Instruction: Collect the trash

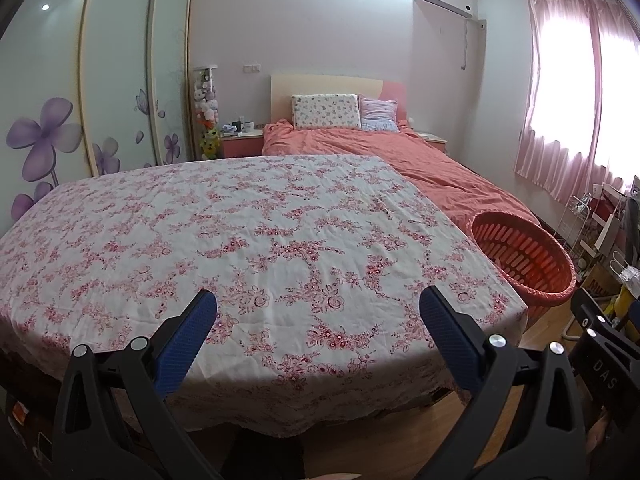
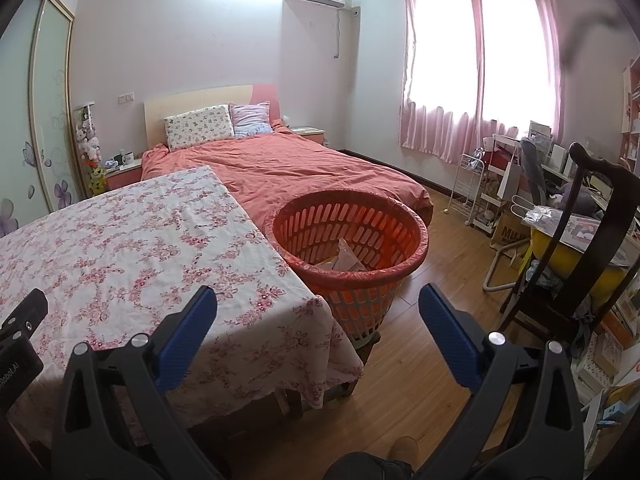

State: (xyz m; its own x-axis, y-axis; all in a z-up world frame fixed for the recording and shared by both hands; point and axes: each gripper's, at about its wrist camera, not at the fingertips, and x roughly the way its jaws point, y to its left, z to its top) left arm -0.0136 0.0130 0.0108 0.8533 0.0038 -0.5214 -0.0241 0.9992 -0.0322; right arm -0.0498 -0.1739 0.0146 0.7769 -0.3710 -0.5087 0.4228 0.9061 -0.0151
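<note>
A table under a pink floral cloth [image 1: 256, 240] fills the left wrist view, and I see no trash on it. My left gripper [image 1: 318, 306] hovers over its near edge, open, nothing between the blue pads [image 1: 188, 336]. An orange slotted basket [image 2: 348, 240] lined with a bag stands beside the table's right end; pale paper and plastic scraps [image 2: 344, 258] lie inside it. My right gripper [image 2: 318, 306] is open and empty, held above the table corner [image 2: 312, 304] and the wooden floor, just short of the basket. The basket [image 1: 524, 256] also shows at the right of the left wrist view.
A bed with an orange-pink cover [image 2: 288, 172] lies behind the table. A dark wooden chair [image 2: 592, 240] and cluttered shelves and a white rack [image 2: 476, 192] crowd the right side. Wardrobe doors [image 1: 120, 80] stand at the left. Wood floor [image 2: 436, 280] lies between basket and chair.
</note>
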